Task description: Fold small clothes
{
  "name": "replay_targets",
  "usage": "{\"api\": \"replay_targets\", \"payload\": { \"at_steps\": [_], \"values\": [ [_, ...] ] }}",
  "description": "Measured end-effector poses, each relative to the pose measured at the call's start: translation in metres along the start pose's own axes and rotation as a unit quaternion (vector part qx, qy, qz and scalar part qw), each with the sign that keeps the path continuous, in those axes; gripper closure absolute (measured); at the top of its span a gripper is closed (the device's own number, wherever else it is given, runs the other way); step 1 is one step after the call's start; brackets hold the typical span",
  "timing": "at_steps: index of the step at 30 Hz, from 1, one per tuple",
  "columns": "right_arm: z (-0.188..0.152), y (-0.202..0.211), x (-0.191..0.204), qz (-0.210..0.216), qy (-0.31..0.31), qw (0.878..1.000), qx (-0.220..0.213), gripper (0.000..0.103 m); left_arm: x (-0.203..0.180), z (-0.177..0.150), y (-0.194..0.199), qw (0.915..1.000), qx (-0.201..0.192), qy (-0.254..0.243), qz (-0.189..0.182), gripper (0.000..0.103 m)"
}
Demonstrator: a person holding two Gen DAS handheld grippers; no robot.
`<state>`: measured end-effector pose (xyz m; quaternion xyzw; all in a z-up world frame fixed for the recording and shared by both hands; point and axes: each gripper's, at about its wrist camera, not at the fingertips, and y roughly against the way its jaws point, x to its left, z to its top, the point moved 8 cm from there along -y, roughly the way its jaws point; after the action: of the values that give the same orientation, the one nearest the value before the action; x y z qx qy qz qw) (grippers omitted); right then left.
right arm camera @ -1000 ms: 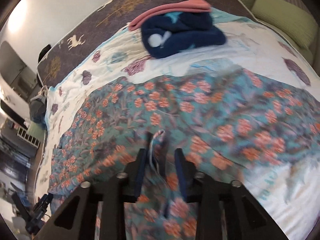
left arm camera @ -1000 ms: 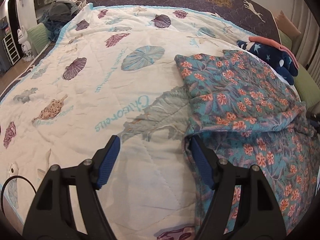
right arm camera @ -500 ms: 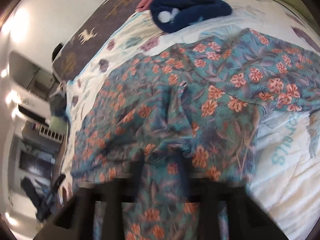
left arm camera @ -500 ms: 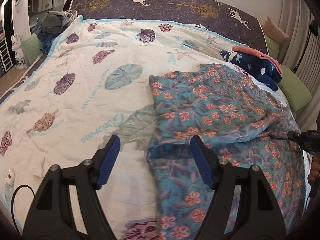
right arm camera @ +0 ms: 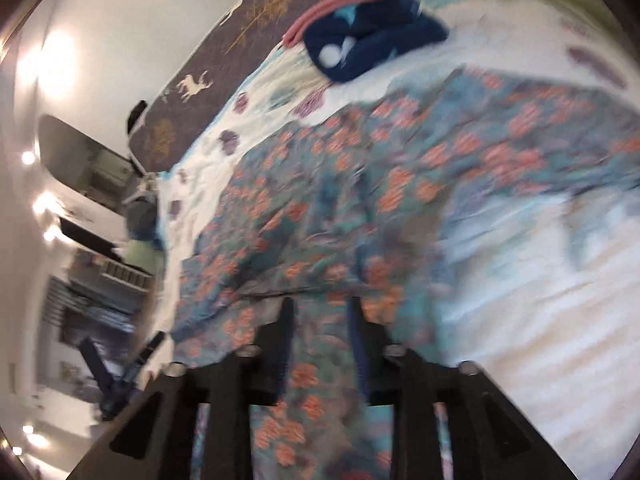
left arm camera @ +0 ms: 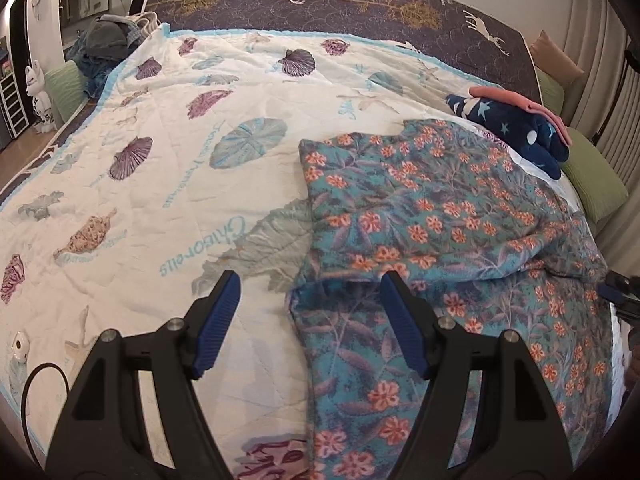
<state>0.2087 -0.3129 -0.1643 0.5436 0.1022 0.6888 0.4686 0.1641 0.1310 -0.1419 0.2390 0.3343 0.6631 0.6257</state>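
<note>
Right hand-held gripper [right arm camera: 320,312]: jaws have just been opening after a full close half a second back. They now stand part open with the floral garment [left arm camera: 432,216] running between and under them. The view is blurred, so pad contact cannot be confirmed; it reads as a release, nothing pinched.

Left hand-held gripper [left arm camera: 310,312]: jaws wide apart, nothing held. It is poised over the garment's near left edge, with its right finger over the cloth and its left finger over bare quilt.

Change versus a second ago: in the left wrist view the folded-over upper layer is seen laid across the lower one, and its fold line now sits just past the left gripper's fingers. The first fold is judged to be placed. A second fold or a smoothing pass is likely due, since the right side of the top layer is bunched and ridged.

The garment is lying flat on the right half of the bed, on the white seashell-print quilt [left arm camera: 168,184].

Farther out: a folded navy star-print item [left arm camera: 516,128] with a pink piece on top is seen near the green pillow [left arm camera: 592,184]. The dark deer-and-tree bedspread [left arm camera: 360,4] is exposed at the far end. A clothes pile [left arm camera: 108,40] is sitting at the far left corner. Curtains are visible on the right, shelving and a white figurine on the left.
</note>
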Motion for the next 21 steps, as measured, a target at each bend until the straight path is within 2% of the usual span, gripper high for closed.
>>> {"api": "replay_targets", "payload": {
  "at_steps": [1,3,4,5,6,8,10,12,13,14,16,18,21],
  "values": [
    [0.002,-0.01,-0.001,-0.003,-0.007,1.0,0.004,0.053,-0.001,-0.001,0.001,1.0,0.0,-0.002,0.0,0.03],
    [0.01,-0.031,-0.007,-0.005,-0.043,0.999,0.01,0.05,-0.002,0.0,0.005,1.0,-0.004,-0.006,0.003,0.03],
    [0.013,-0.034,-0.009,0.001,-0.056,0.998,0.009,0.062,-0.002,0.001,0.006,1.0,-0.004,-0.007,0.004,0.03],
    [0.019,-0.038,-0.011,0.006,-0.075,0.997,0.002,0.099,-0.001,0.002,0.007,1.0,-0.005,-0.006,0.004,0.03],
    [0.024,-0.037,-0.009,0.008,-0.076,0.997,-0.003,0.098,-0.001,0.004,0.008,1.0,-0.006,-0.006,0.004,0.03],
    [0.033,-0.015,0.005,0.011,-0.047,0.998,-0.048,0.098,-0.001,0.007,0.012,0.9999,-0.013,-0.01,0.005,0.03],
    [0.037,0.017,0.024,-0.024,0.021,0.995,-0.091,0.098,0.001,0.01,0.012,0.9997,-0.017,-0.012,0.008,0.03],
    [0.033,0.029,0.028,-0.058,0.055,0.993,-0.085,0.093,0.002,0.012,0.009,0.9998,-0.015,-0.005,0.008,0.03],
    [0.028,0.027,0.023,-0.084,0.07,0.992,-0.056,0.089,0.002,0.012,0.007,0.9999,-0.012,0.0,0.004,0.03],
    [0.024,0.024,0.017,-0.099,0.07,0.992,-0.037,0.084,0.001,0.012,0.005,1.0,-0.009,0.004,0.001,0.03],
    [0.015,0.024,-0.008,-0.133,0.054,0.99,-0.015,0.081,-0.002,0.011,0.004,1.0,-0.008,0.001,-0.002,0.03],
    [0.013,0.026,-0.024,-0.151,0.03,0.988,-0.018,0.081,-0.009,0.01,0.002,0.9999,-0.006,-0.009,-0.004,0.03],
    [0.02,0.043,-0.031,-0.145,0.009,0.988,-0.058,0.08,-0.021,0.015,0.002,0.9997,-0.008,-0.021,-0.013,0.03]
  ]
}}
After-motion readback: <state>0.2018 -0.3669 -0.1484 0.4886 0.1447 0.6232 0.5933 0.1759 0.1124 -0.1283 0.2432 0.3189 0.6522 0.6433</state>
